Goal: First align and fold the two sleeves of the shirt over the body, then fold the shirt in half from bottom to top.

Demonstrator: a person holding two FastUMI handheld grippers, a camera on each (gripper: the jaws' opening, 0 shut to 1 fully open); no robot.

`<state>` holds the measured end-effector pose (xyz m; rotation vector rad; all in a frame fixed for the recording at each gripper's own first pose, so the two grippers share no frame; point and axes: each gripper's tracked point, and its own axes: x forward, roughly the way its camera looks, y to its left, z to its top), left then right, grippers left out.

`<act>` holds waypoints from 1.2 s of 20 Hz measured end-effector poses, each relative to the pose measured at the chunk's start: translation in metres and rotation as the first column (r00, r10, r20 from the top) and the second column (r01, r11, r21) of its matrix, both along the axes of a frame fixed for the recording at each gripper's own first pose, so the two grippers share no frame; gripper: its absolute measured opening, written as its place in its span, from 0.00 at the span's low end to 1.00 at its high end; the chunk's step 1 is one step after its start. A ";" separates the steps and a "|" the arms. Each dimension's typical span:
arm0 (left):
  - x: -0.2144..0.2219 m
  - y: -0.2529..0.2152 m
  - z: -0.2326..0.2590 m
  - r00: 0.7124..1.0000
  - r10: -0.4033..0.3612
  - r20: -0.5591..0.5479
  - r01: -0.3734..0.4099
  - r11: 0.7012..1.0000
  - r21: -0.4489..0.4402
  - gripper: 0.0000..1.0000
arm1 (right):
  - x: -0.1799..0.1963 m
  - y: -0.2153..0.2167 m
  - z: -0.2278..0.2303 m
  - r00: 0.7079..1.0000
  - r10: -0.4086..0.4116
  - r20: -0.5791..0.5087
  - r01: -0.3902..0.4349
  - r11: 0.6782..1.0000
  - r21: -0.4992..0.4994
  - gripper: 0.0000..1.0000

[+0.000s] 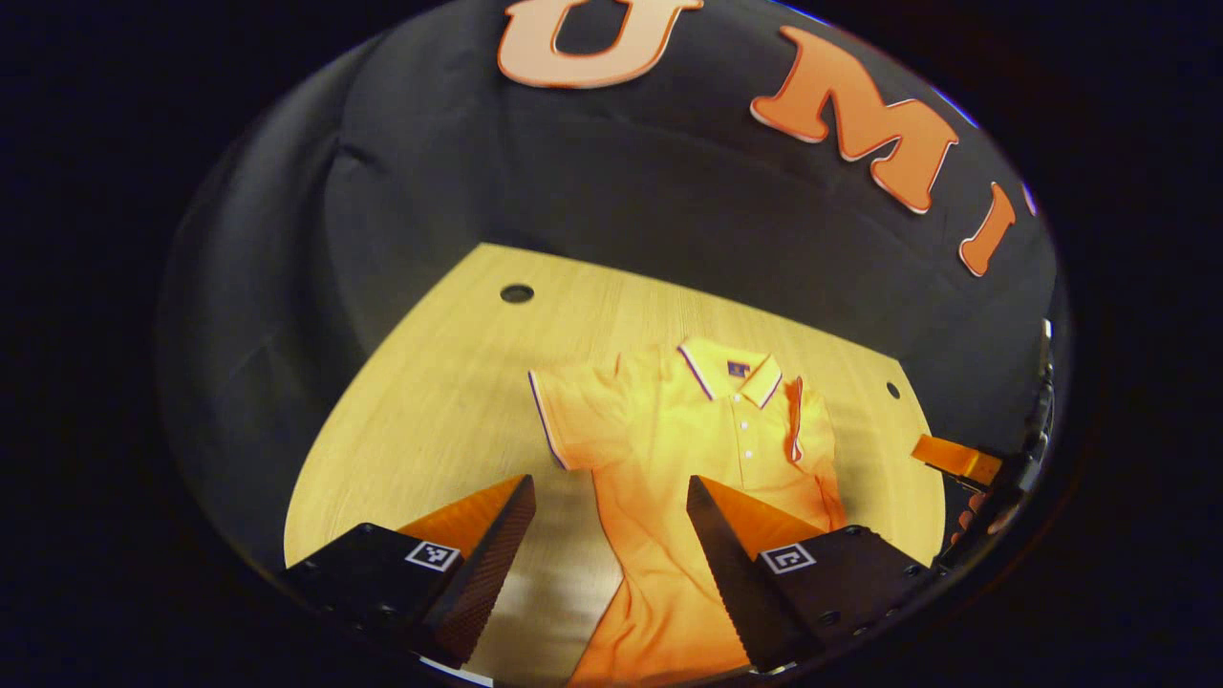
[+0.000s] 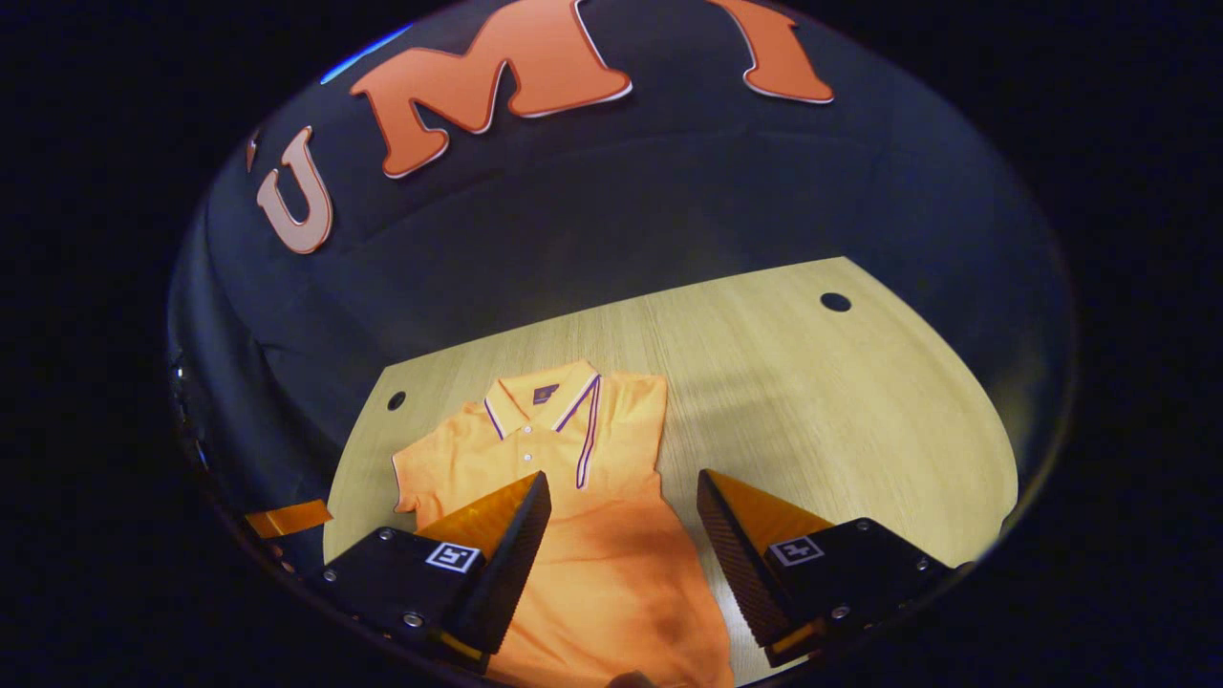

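Observation:
An orange polo shirt [image 1: 669, 449] lies flat on the wooden table [image 1: 430, 401], collar at the far end. In the left gripper view its left-hand sleeve [image 1: 564, 420] is spread out, while the other sleeve [image 1: 798, 420] is folded over the body, striped cuff beside the buttons. My left gripper [image 1: 610, 487] hovers open above the lower body, touching nothing. In the right gripper view the shirt [image 2: 602, 545] shows the folded sleeve [image 2: 611, 430] and the spread sleeve [image 2: 420, 473]. Over the shirt's lower part, my right gripper [image 2: 623, 483] is open and holds nothing.
Small round holes [image 1: 516, 292] [image 2: 835, 302] sit near the table's far corners. The other gripper [image 1: 955, 461] shows at the right edge of the left gripper view, and at the left edge [image 2: 287, 519] of the right gripper view. The black cloth wall [image 1: 621, 191] rises behind the table.

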<state>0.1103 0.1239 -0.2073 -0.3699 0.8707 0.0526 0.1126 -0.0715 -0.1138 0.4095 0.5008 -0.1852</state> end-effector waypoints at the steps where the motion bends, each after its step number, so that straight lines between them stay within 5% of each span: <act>1: 0.011 0.001 -0.016 1.000 -0.007 -0.029 0.008 1.000 0.006 0.98 | -0.014 0.000 0.006 0.999 -0.030 0.013 0.030 0.999 -0.015 0.95; 9: 0.071 0.022 -0.081 0.970 -0.073 -0.232 0.074 0.997 -0.004 0.98 | -0.109 0.006 0.041 0.970 -0.227 0.090 0.236 0.966 -0.108 0.98; 18: 0.110 0.026 -0.117 0.935 -0.055 -0.351 0.064 0.998 0.014 0.98 | -0.148 0.018 0.057 0.957 -0.263 0.125 0.281 0.948 -0.150 0.99; 22: 0.123 0.044 -0.132 0.923 -0.002 -0.385 0.046 0.993 0.107 0.96 | -0.164 0.015 0.055 0.950 -0.288 0.118 0.304 0.939 -0.158 0.99; 24: 0.121 0.042 -0.141 0.906 0.008 -0.423 0.045 0.992 0.117 0.87 | -0.169 0.014 0.054 0.947 -0.299 0.116 0.315 0.936 -0.158 0.99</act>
